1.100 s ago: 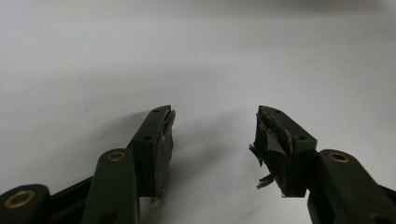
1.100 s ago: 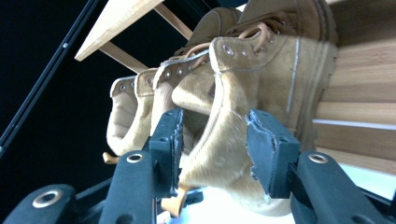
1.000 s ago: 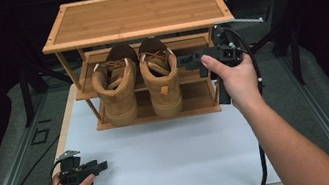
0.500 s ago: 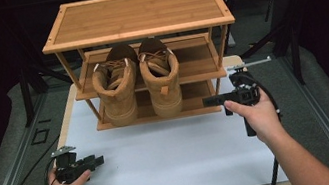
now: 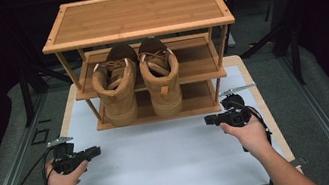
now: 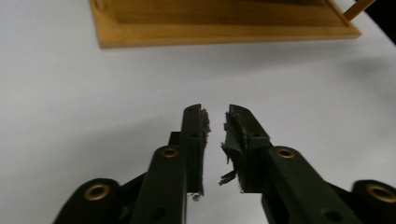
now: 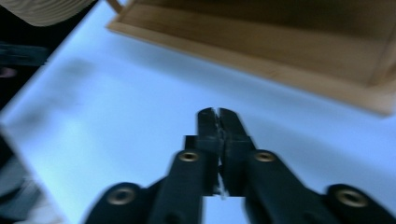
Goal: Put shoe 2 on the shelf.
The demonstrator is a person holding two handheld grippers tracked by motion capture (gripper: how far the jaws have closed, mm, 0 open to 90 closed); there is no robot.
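Since the earlier frame your right gripper point(image 5: 212, 120) came down from the middle shelf of the wooden rack point(image 5: 135, 15) to just above the white table point(image 5: 165, 168), near the rack's right front corner. Your left gripper point(image 5: 92, 151) rose only a little at the left side. The jaws of both had just been closing, and nothing was between them. In the right gripper view the jaws were pressed together and empty. In the left gripper view they stood almost together, with a narrow gap, and they gripped nothing.

The pair of brown boots point(image 5: 136, 79) stood side by side on the middle shelf, heels toward you and laces facing the back. I judge that you placed them like this so that they fit under the top board and can be taken by the heel later. Both grippers were well apart from the boots, held low at the two sides, probably to leave the rack free.
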